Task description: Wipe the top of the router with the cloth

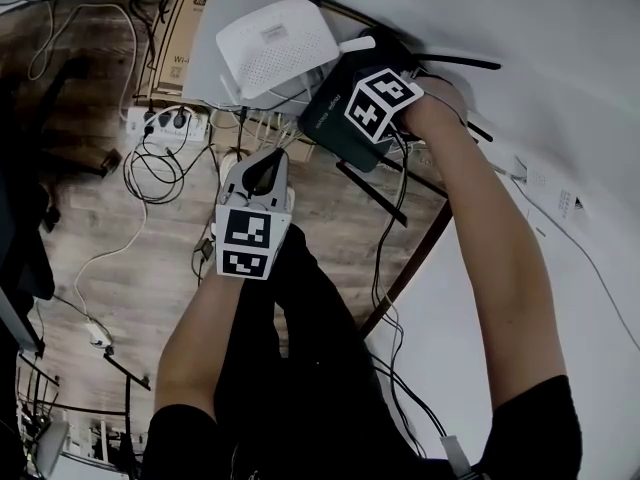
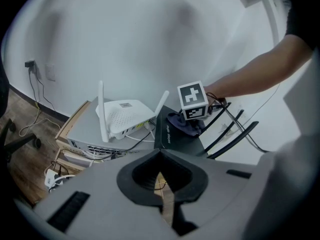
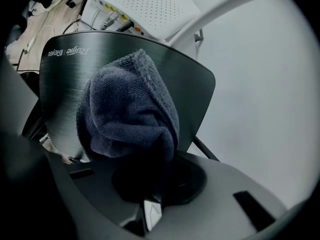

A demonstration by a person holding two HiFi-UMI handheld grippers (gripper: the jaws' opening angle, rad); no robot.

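Right gripper (image 3: 151,186): jaws clamped on a fold of the dark blue cloth (image 3: 127,109). The bunched end bulges forward past the jaws and lies on the top panel of the black router (image 3: 192,86), about mid-panel. Judgement: the wad is held this way to serve as the wiping pad.

The router sits by the wall, just beside a white router (image 3: 145,4).

Left gripper (image 2: 161,154): jaws drawn together, nothing between them. It is low and well apart from the router. Judgement: idle, clear of the wiping path.

The logo edge of the panel is not under the cloth.
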